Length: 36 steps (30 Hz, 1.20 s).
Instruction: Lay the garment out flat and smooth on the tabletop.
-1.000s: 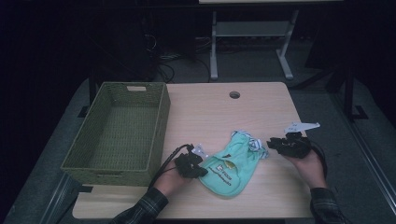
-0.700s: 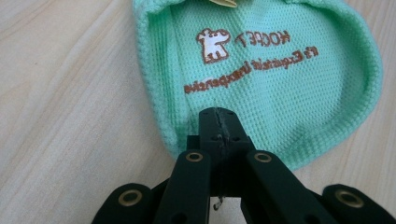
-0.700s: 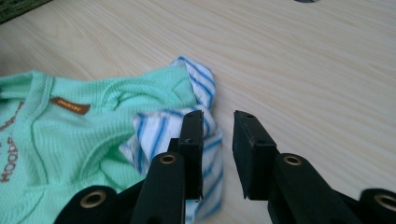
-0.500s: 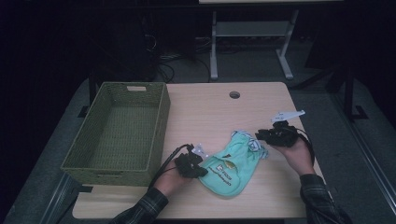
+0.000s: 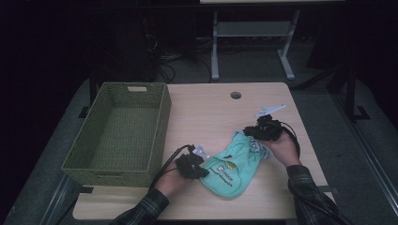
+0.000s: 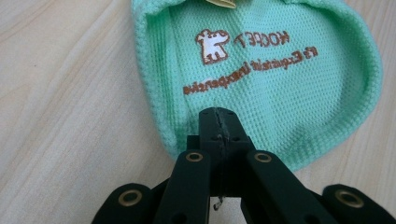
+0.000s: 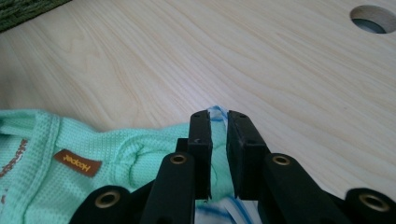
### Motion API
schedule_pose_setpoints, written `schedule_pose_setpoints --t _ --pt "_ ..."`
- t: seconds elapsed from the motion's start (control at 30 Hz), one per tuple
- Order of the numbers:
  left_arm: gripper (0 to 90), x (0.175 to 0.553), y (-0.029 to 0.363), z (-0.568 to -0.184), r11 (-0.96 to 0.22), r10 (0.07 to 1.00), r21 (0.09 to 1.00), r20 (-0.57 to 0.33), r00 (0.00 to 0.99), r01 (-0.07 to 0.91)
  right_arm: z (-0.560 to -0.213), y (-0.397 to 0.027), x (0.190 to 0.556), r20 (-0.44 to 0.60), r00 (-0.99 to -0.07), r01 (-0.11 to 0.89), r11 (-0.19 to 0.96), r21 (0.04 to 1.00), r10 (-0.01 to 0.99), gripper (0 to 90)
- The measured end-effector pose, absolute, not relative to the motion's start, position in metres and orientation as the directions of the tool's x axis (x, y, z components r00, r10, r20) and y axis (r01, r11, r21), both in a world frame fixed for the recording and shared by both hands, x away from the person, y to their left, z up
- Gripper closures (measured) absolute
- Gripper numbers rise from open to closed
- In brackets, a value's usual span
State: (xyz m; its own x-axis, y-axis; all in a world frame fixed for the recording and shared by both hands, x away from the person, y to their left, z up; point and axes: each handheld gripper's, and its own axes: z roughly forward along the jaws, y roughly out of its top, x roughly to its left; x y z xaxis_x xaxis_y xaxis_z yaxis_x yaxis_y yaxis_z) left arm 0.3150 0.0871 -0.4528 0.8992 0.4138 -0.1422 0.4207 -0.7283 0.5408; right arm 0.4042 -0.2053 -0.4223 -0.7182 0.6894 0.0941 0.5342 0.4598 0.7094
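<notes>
Cloth (image 5: 234, 164), mint green with brown lettering, lies flat on the table (image 5: 206, 112), right of the basket (image 5: 119, 133). Left gripper (image 6: 219, 122) is clamped tight on its near edge. Right gripper (image 7: 218, 122) has just been closing; its jaws stand a narrow gap apart, with the cloth's far end between them.

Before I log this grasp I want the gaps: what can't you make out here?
- Left gripper: its shut jaws cover the green cloth hem beneath.
- Right gripper: cloth sits between the jaws; whether the pads press it is unclear.
- High view: the cloth's brown lettering is too small to read.
- Basket: its near inner wall is hidden by the rim.
</notes>
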Motion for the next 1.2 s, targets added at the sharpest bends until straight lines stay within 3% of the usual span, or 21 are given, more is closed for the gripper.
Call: schedule_pose_setpoints --t 0.77,0.97,1.2 --pt "89.5 0.315 0.088 -0.453 -0.734 0.410 0.534 -0.143 0.901 0.419 -0.461 -0.175 0.419 0.047 -0.726 0.552 0.541 0.634 0.686 73.7" --pt "89.5 0.315 0.088 -0.453 -0.731 0.412 0.536 -0.144 0.900 0.421 -0.464 -0.175 0.419 0.061 -0.728 0.554 0.533 0.639 0.683 88.0" --pt "89.5 0.315 0.088 -0.453 -0.731 0.412 0.536 -0.144 0.900 0.421 -0.463 -0.176 0.418 0.056 -0.724 0.555 0.532 0.640 0.688 90.0"
